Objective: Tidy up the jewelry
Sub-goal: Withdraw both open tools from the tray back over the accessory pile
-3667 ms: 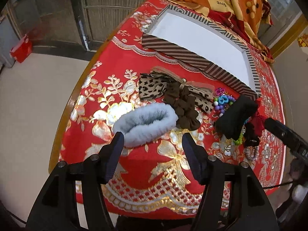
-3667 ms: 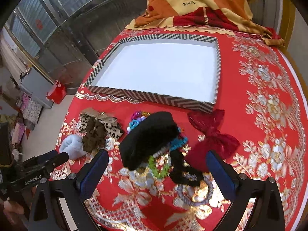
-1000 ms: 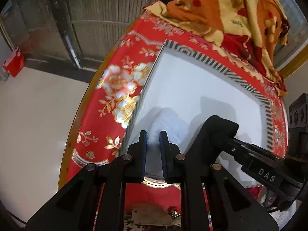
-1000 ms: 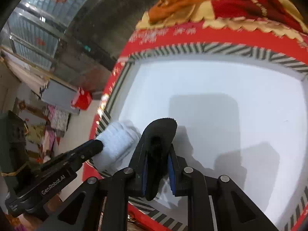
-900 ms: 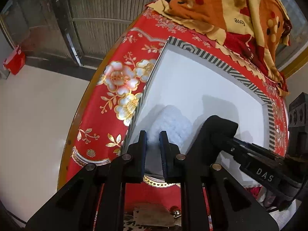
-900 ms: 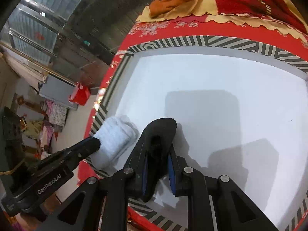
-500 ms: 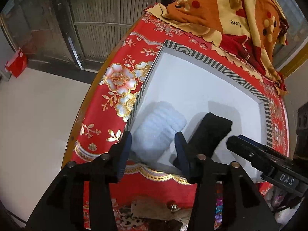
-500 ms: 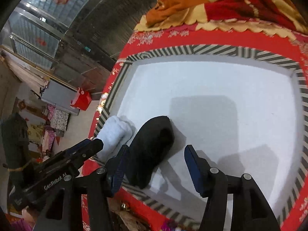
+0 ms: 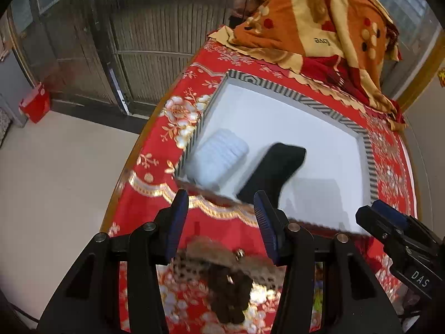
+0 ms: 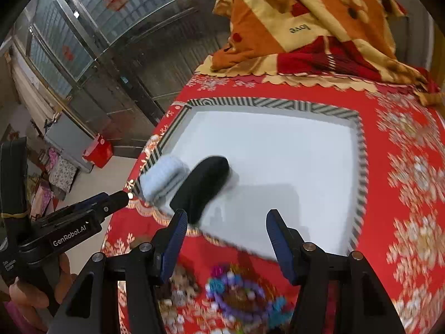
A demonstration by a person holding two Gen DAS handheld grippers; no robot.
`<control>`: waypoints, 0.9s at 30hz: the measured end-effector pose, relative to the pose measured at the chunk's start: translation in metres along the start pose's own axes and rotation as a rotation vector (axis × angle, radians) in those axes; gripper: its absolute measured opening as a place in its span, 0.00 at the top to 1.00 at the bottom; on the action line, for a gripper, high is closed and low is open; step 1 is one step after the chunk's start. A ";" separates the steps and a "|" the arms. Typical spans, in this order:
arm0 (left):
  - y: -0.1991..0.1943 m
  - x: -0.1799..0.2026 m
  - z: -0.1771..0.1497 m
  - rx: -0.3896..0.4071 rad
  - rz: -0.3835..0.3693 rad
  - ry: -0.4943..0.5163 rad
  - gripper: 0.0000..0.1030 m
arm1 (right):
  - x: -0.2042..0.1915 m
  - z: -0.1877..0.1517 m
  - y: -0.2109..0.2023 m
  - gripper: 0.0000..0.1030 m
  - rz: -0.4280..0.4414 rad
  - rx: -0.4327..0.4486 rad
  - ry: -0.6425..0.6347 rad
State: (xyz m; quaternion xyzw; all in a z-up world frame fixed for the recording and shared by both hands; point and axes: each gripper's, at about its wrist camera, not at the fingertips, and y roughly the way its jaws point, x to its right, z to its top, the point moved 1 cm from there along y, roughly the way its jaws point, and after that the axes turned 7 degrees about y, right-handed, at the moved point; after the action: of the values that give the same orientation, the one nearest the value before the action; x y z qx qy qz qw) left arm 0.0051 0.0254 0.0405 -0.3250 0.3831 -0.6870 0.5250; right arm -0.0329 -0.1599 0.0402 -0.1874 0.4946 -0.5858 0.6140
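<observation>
Both sets of fingers wide, empty. Leopard bow (image 9: 222,258) just beneath left gripper (image 9: 219,222), long axis crosswise. Bead bracelets (image 10: 239,297) beneath right gripper (image 10: 225,239).

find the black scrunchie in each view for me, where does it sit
Left wrist: the black scrunchie lies centre frame in the striped box, beyond the open left tool.
Right wrist: black scrunchie left of centre, beyond the open right tool.
Shared landmark: the pale blue scrunchie close on its left.
</observation>
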 end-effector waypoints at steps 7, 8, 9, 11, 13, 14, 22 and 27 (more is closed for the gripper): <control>-0.024 0.028 -0.031 0.013 -0.003 0.027 0.53 | 0.009 -0.039 -0.038 0.45 -0.028 0.045 -0.021; -0.027 0.032 -0.035 0.012 -0.003 0.032 0.53 | 0.011 -0.042 -0.042 0.45 -0.031 0.053 -0.017; -0.030 0.038 -0.041 0.011 -0.004 0.039 0.53 | 0.013 -0.046 -0.046 0.45 -0.039 0.056 -0.014; -0.035 0.045 -0.049 0.010 -0.008 0.051 0.53 | 0.019 -0.055 -0.054 0.45 -0.058 0.058 -0.003; -0.040 0.052 -0.056 0.014 -0.009 0.062 0.53 | 0.023 -0.062 -0.060 0.45 -0.065 0.057 0.005; -0.042 0.055 -0.059 0.016 -0.008 0.067 0.53 | 0.025 -0.065 -0.063 0.45 -0.068 0.057 0.008; -0.058 0.073 -0.081 0.028 -0.003 0.092 0.53 | 0.032 -0.091 -0.082 0.45 -0.068 0.050 0.017; -0.064 0.083 -0.093 0.030 0.005 0.112 0.53 | 0.038 -0.101 -0.089 0.44 -0.066 0.050 0.026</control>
State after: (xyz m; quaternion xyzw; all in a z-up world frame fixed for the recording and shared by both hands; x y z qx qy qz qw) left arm -0.1236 -0.0282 0.0542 -0.2773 0.4025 -0.7085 0.5090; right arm -0.1704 -0.1808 0.0533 -0.1804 0.4814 -0.6203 0.5924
